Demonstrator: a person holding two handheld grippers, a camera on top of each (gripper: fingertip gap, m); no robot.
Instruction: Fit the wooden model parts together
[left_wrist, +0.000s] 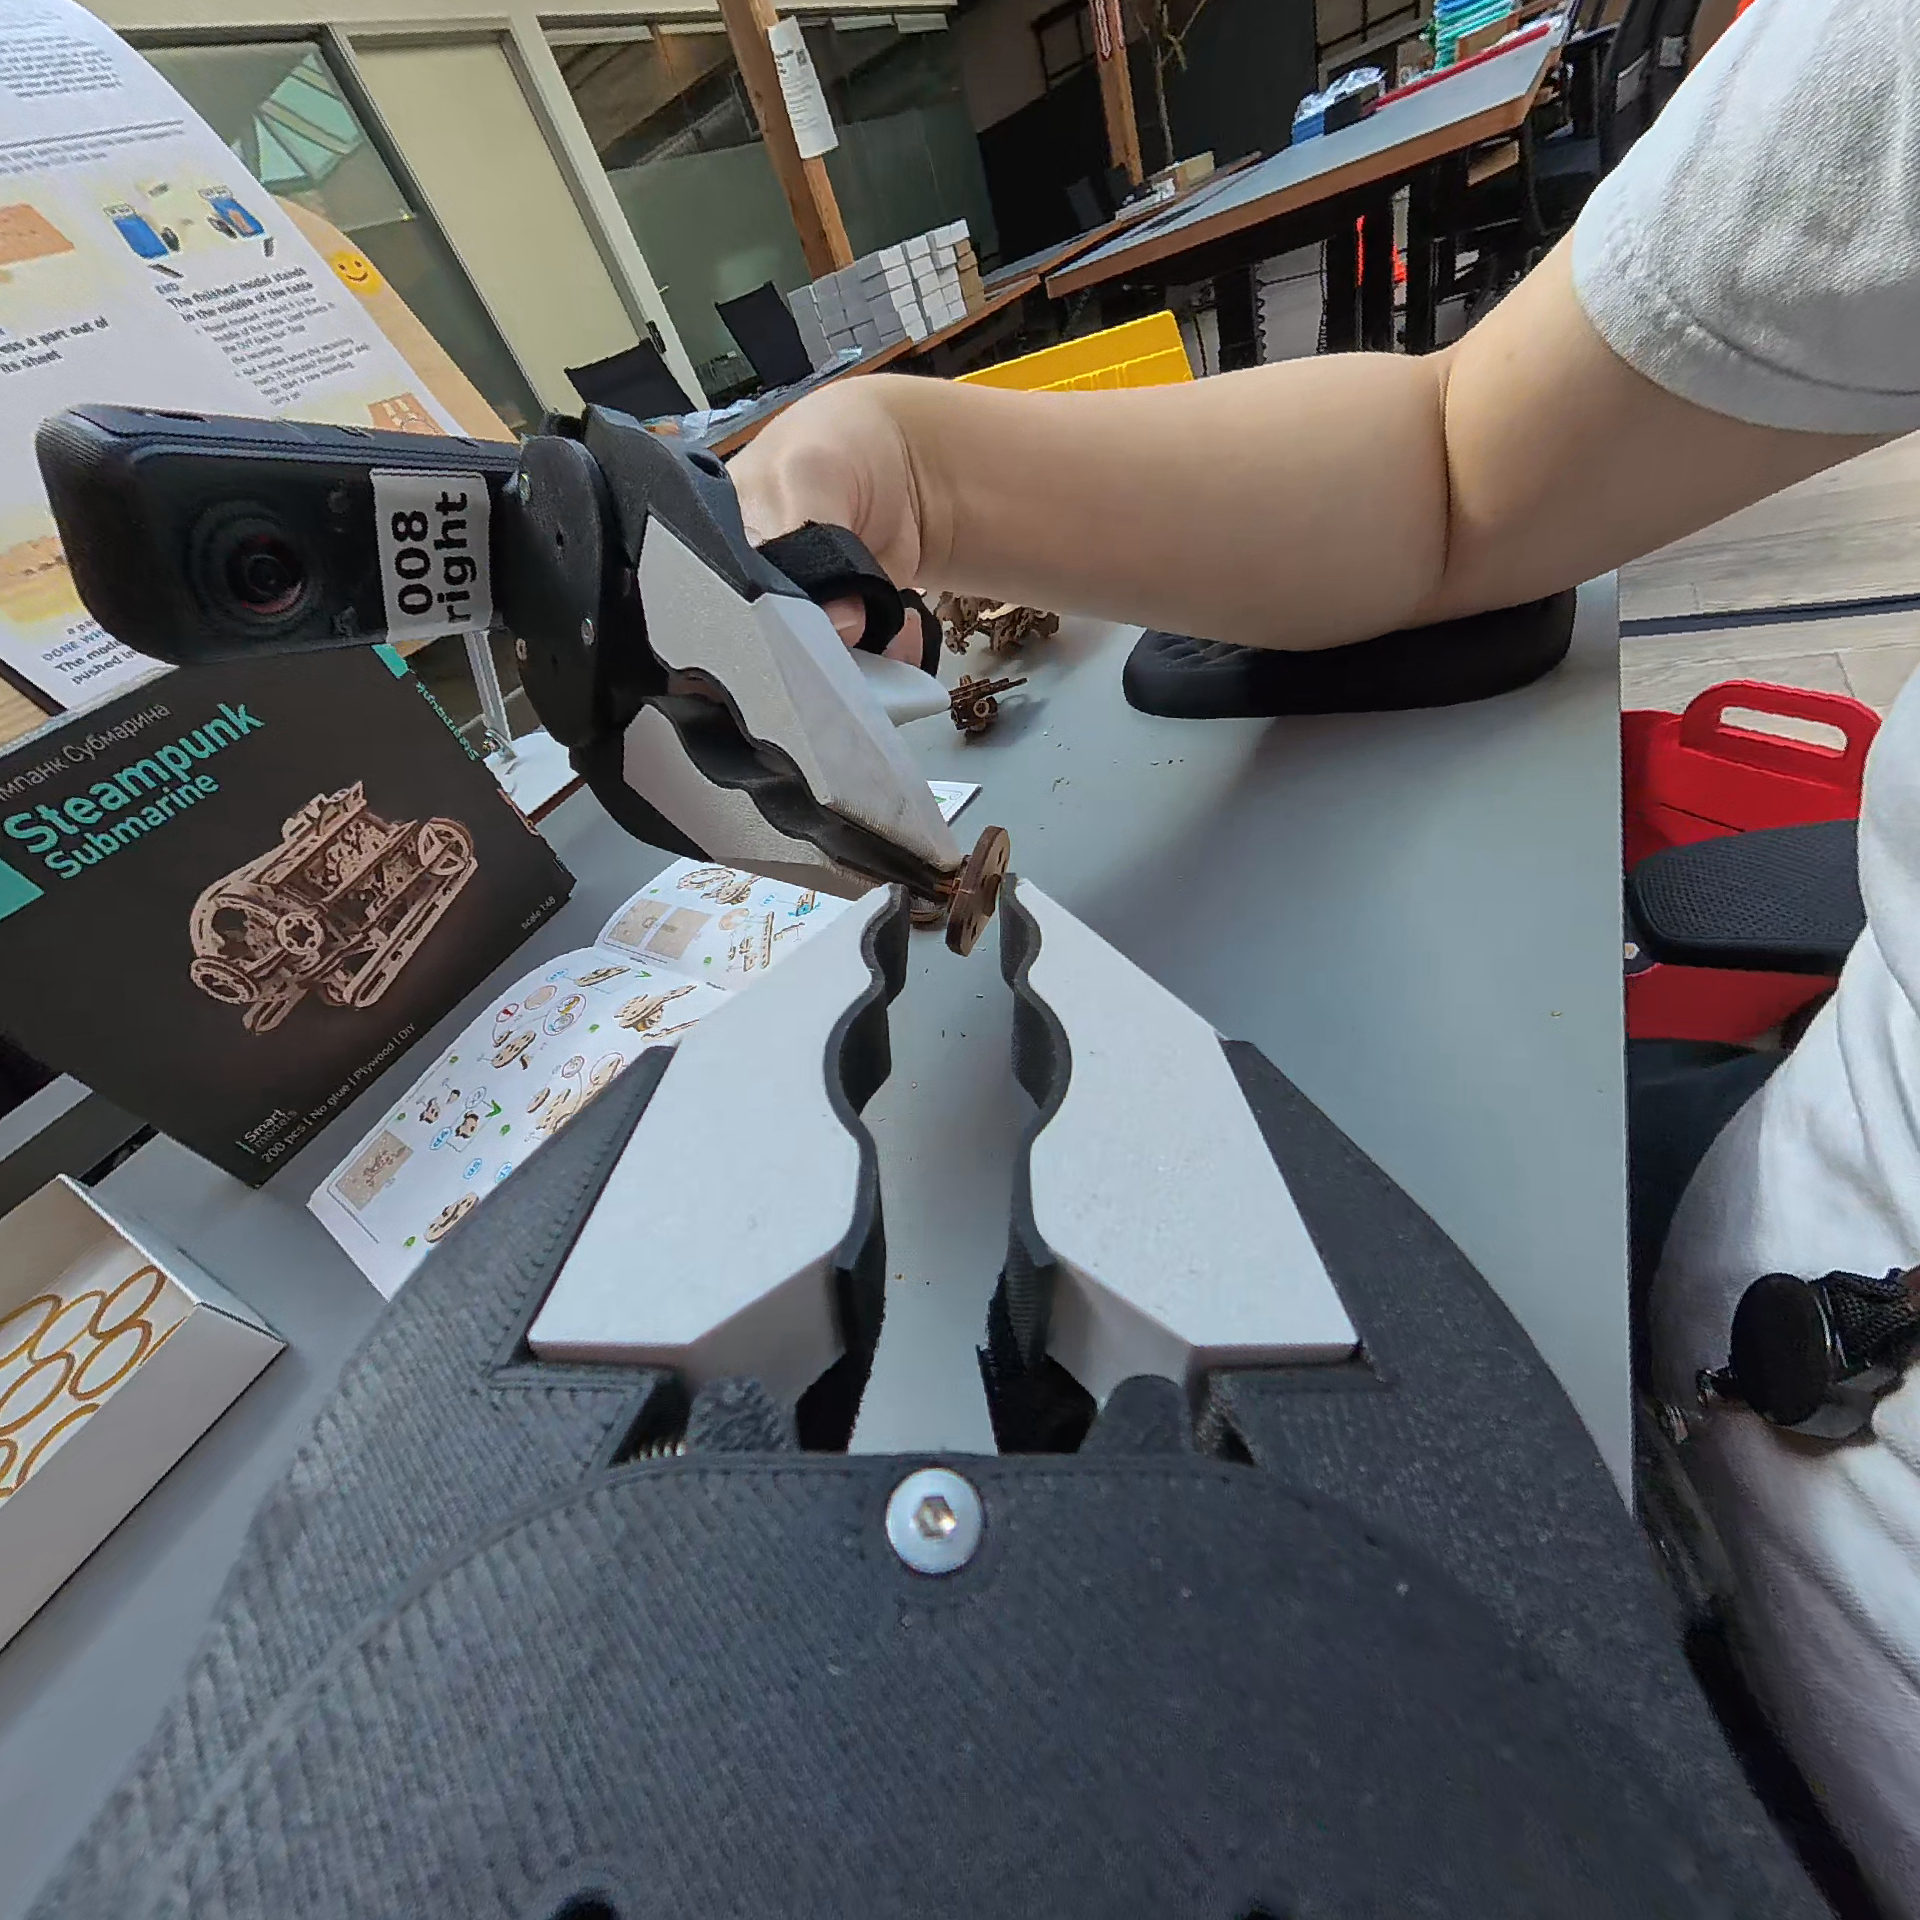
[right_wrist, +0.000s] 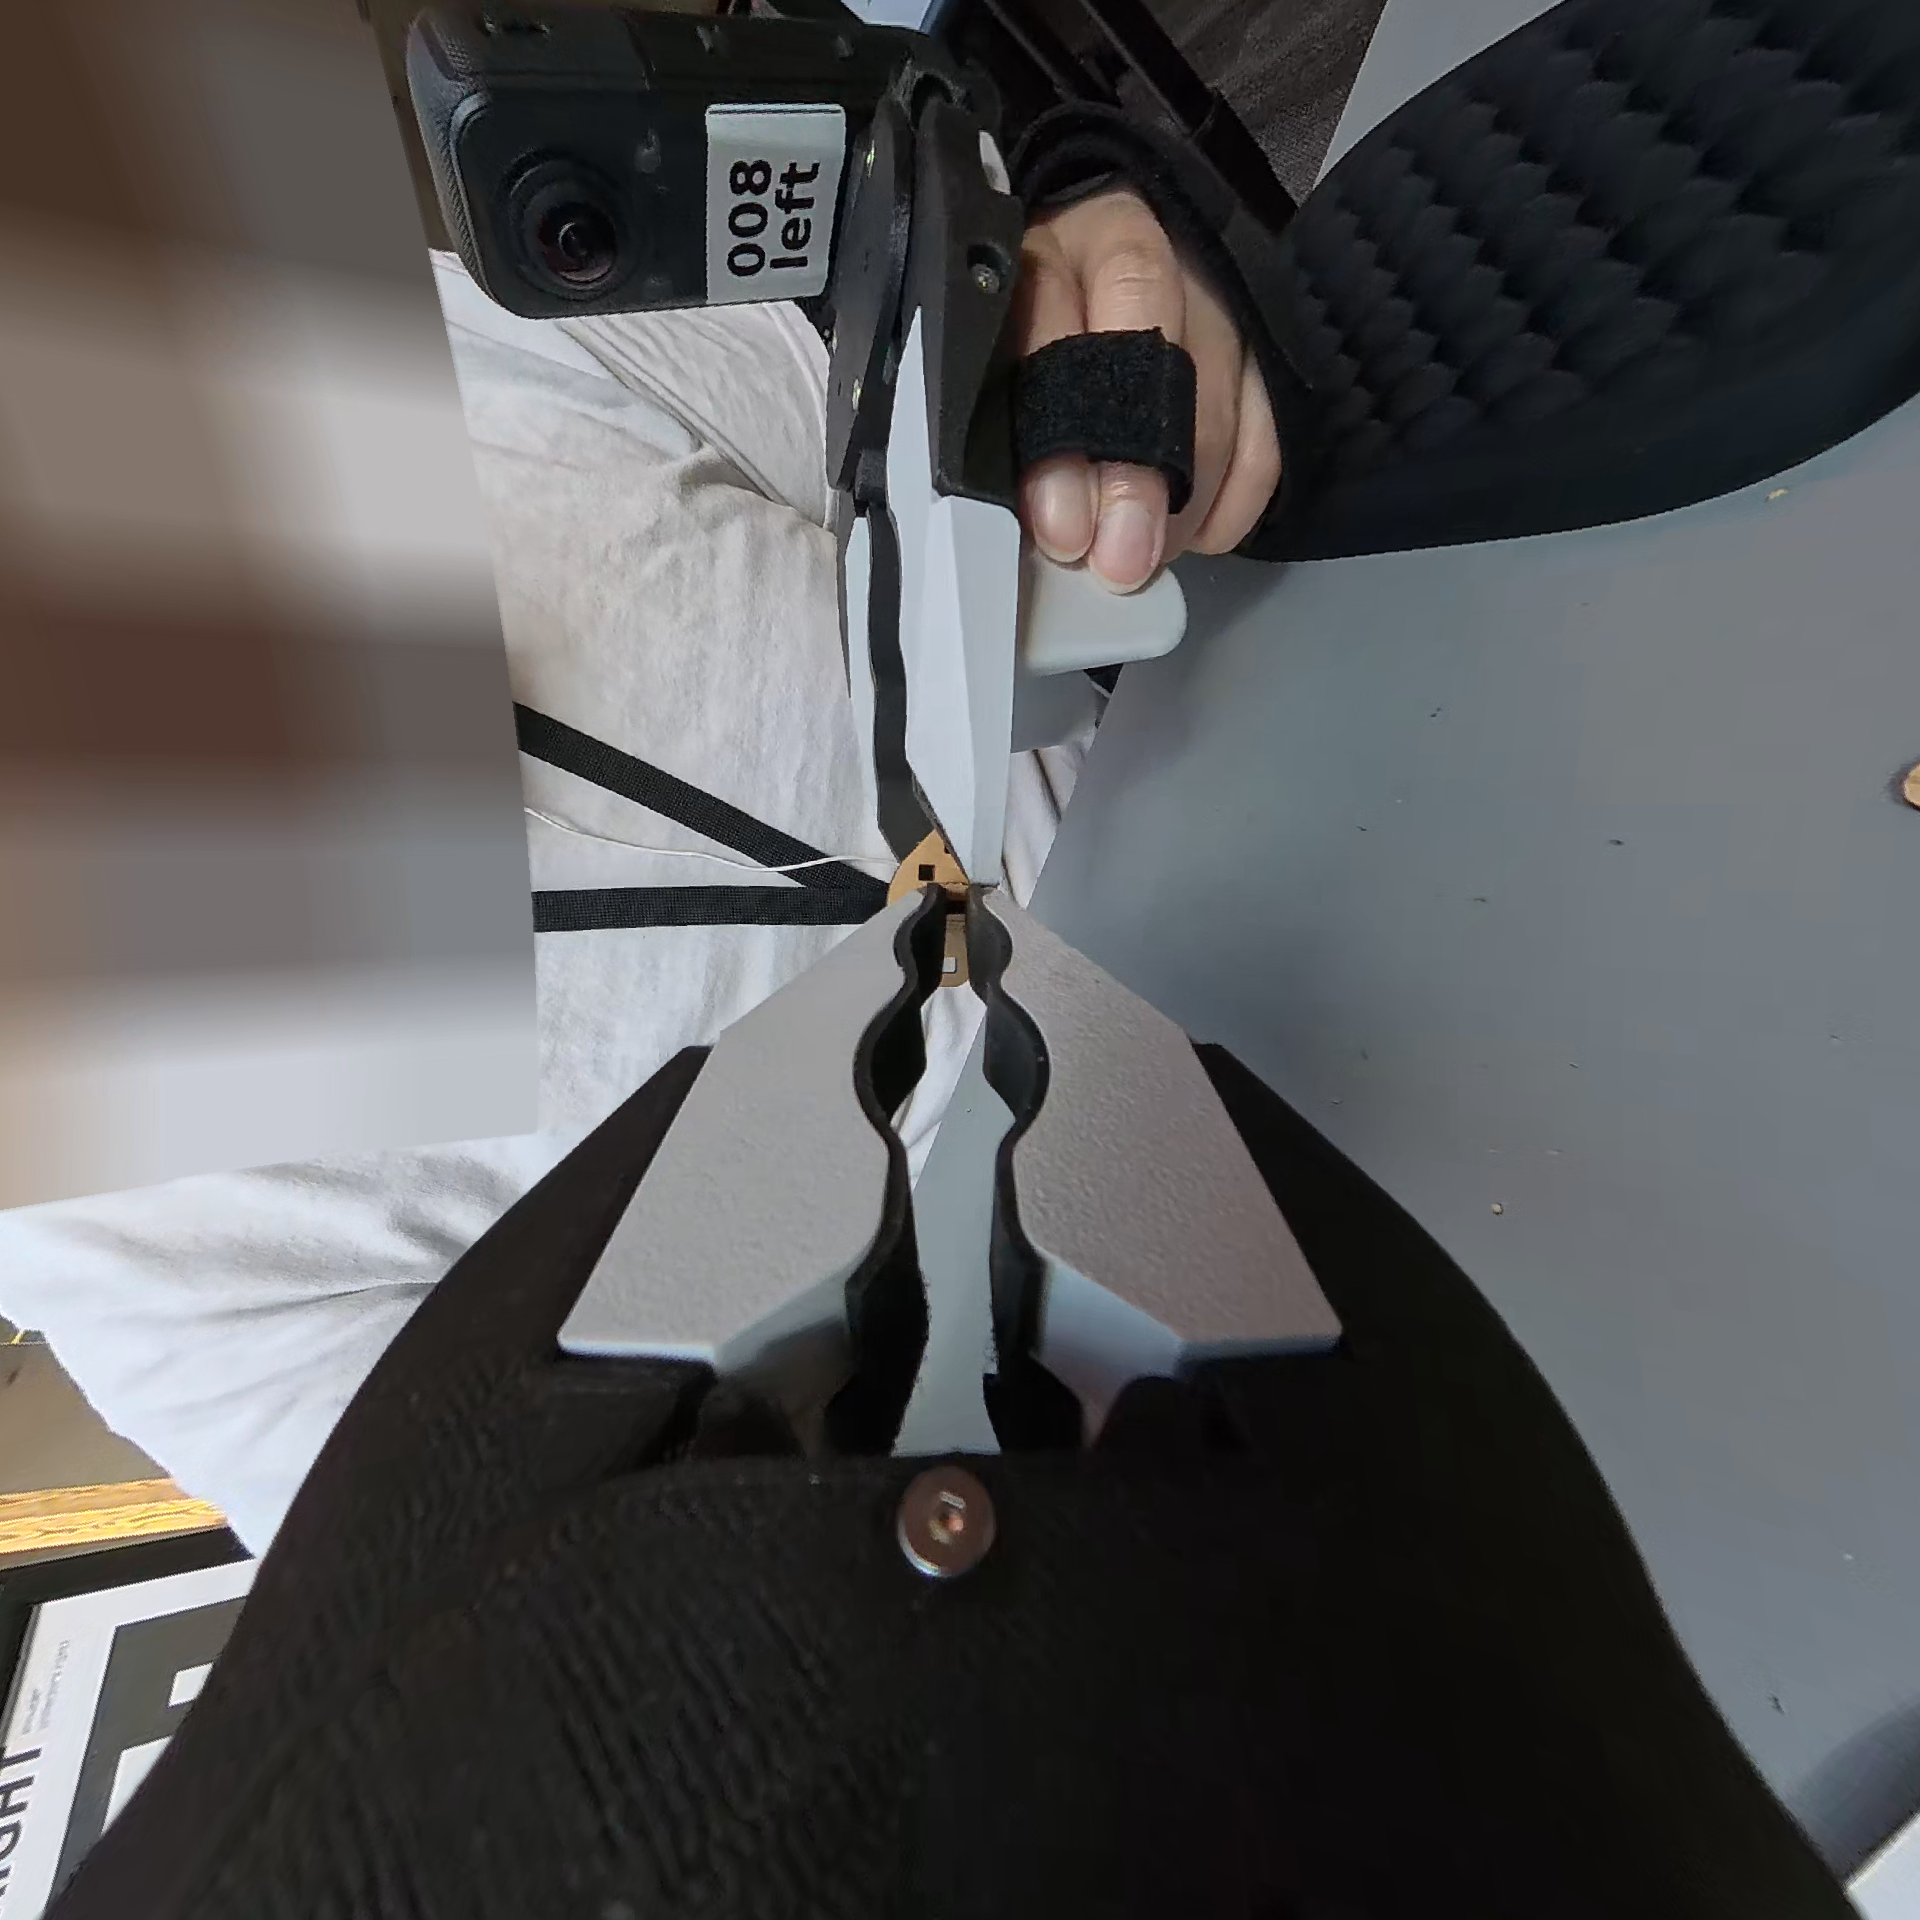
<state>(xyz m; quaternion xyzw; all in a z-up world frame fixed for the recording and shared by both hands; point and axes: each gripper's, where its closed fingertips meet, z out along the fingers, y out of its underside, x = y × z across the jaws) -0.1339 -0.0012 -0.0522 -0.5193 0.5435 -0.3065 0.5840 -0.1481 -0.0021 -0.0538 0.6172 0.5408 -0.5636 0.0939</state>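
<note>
- While both grippers are meeting tip to tip above the grey table (left_wrist: 1299, 935), the right gripper (left_wrist: 940, 871) is pinching a small stub of the wooden part, its jaws closed on it.
- The left gripper (left_wrist: 951, 906) is sitting with its jaws a little apart around the same piece; whether it is gripping cannot be told from its own view, though in the right wrist view its tips are looking closed on a tan plate (right_wrist: 928, 871).
- The disc (left_wrist: 979, 888) of the part is standing on edge, held in the air just between the two sets of tips.
- Judging by its thin laser-cut plywood look, the part is likely light, stiff and brittle, snapping across tabs if twisted; holding the hub or the flat faces seems safer than the rim.
- A dark kit box (left_wrist: 260, 894) bearing printed lettering and a model picture is lying at left, beside an open instruction booklet (left_wrist: 582, 1049).
- White printed tags are showing on both gripper cameras, and a poster (left_wrist: 135, 239) with text is standing behind.
- More wooden assemblies (left_wrist: 987, 665) are waiting farther back.
</note>
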